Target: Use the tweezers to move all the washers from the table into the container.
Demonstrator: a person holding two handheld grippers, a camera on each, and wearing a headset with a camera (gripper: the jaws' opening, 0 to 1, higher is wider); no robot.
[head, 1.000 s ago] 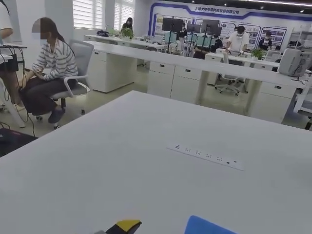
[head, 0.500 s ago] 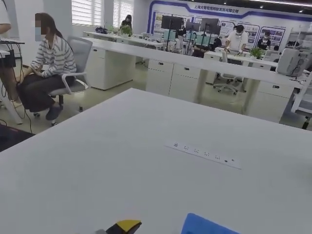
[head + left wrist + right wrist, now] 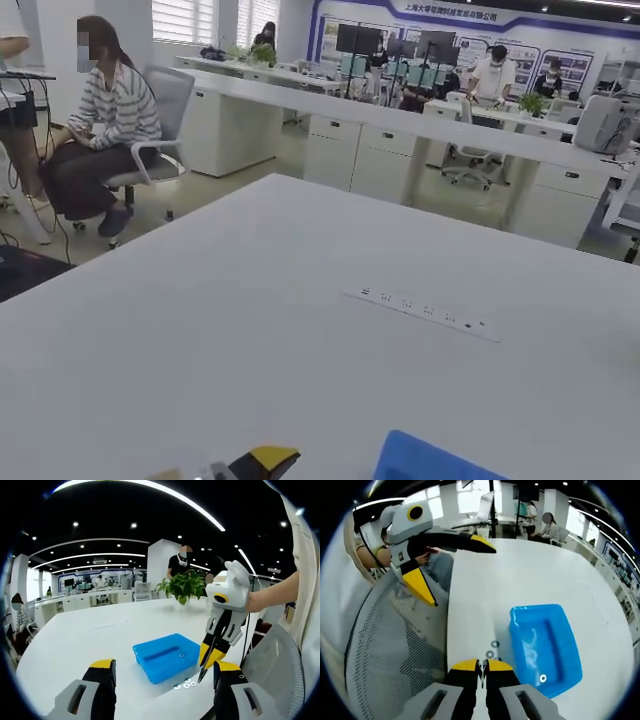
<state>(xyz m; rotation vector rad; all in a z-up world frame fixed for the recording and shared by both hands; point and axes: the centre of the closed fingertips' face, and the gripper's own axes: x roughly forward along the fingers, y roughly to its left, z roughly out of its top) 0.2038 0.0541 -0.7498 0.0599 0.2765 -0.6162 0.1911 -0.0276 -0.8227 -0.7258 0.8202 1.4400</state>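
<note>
Presently, the right gripper (image 3: 482,664) has its jaws pressed together on the tweezers (image 3: 482,674), whose shaft is largely hidden between the yellow tips. In the left gripper view the tweezers' point hangs close over the loose washers (image 3: 185,684). These lie on the white surface (image 3: 100,635), just beside the near wall of the blue container (image 3: 167,655). Whether the point touches a washer cannot be told, and the washers are too small to count with certainty. One further washer (image 3: 181,655) lies inside the container. The left gripper (image 3: 165,663) has its jaws spread wide, holding nothing. In the head view a corner of the container and a yellow-tipped gripper (image 3: 265,462) are cut off by the bottom edge; its side cannot be determined.
</note>
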